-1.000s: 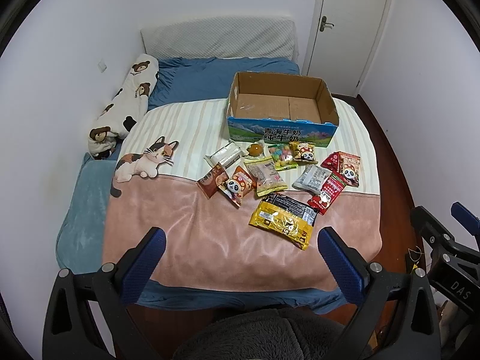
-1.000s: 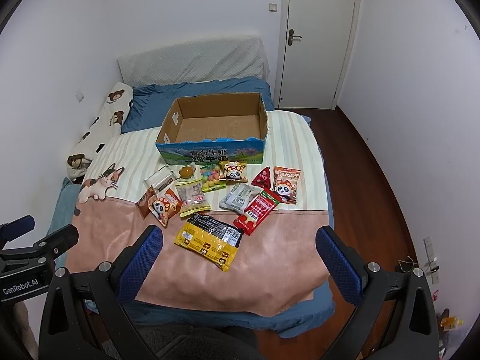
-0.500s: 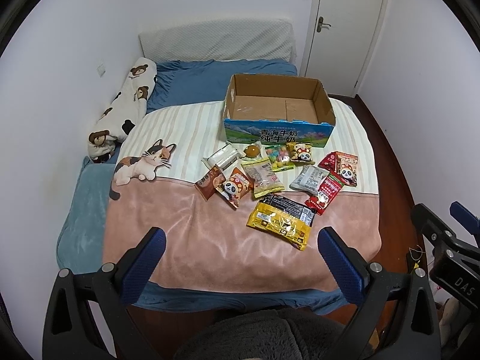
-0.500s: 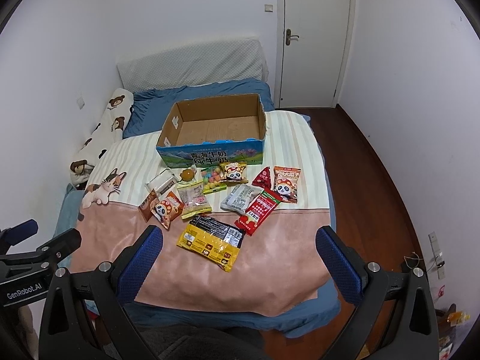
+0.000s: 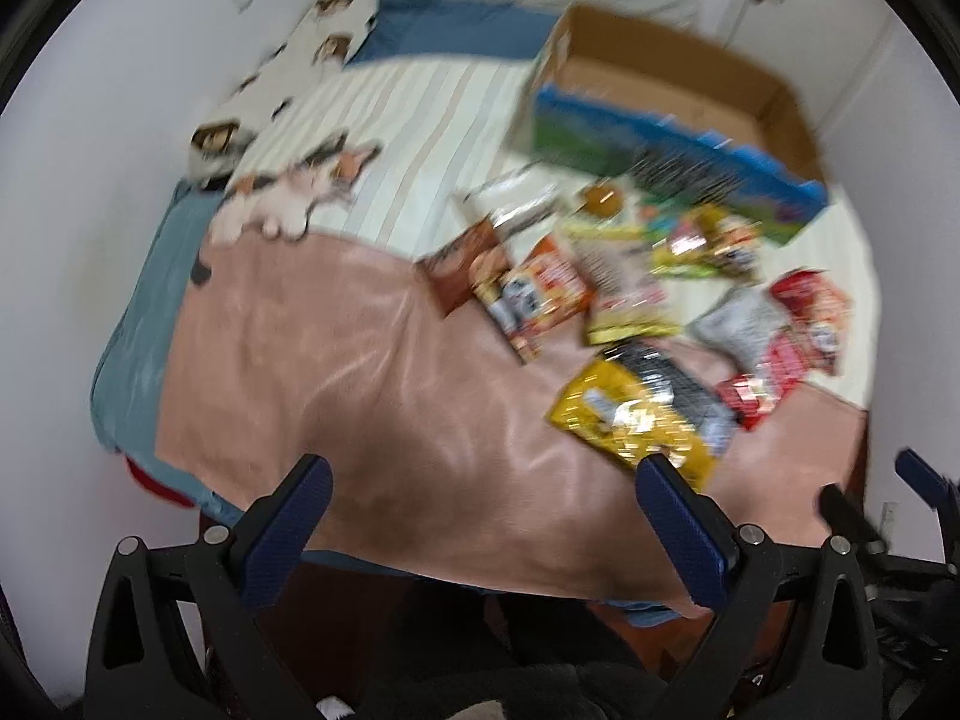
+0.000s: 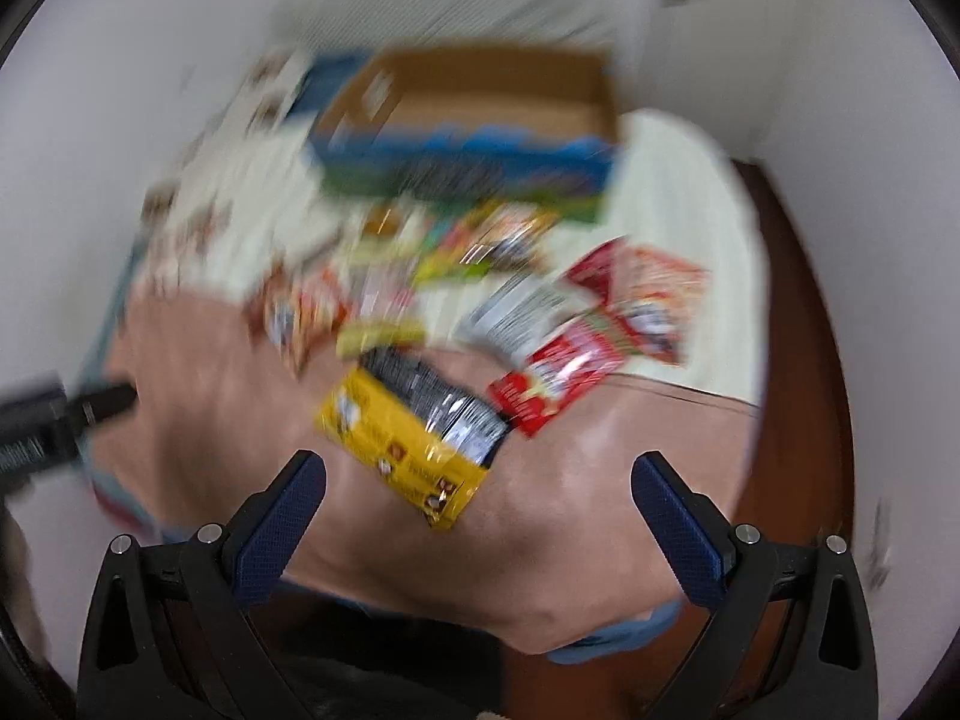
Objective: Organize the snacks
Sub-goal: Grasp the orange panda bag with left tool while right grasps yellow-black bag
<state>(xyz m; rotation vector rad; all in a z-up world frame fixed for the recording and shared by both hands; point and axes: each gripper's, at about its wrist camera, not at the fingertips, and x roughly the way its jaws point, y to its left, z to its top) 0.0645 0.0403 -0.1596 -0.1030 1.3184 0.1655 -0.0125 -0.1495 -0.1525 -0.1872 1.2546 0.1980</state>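
Both grippers, left gripper point(image 5: 480, 498) and right gripper point(image 6: 477, 492), are swinging in closer toward the snacks point(image 6: 480, 324), blurring everything; jaws are gaping wide, gripping nothing. Packets are lying loose before the empty cardboard box point(image 5: 678, 90), so sorting is only beginning.

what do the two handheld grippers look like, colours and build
Both look alike: the left gripper and right gripper each have a black angular frame with triangular cut-outs and silver screw heads, carrying two fingers faced with dark blue textured pads. No cables or sleeves can be made out. Any lettering on them is too blurred to read.
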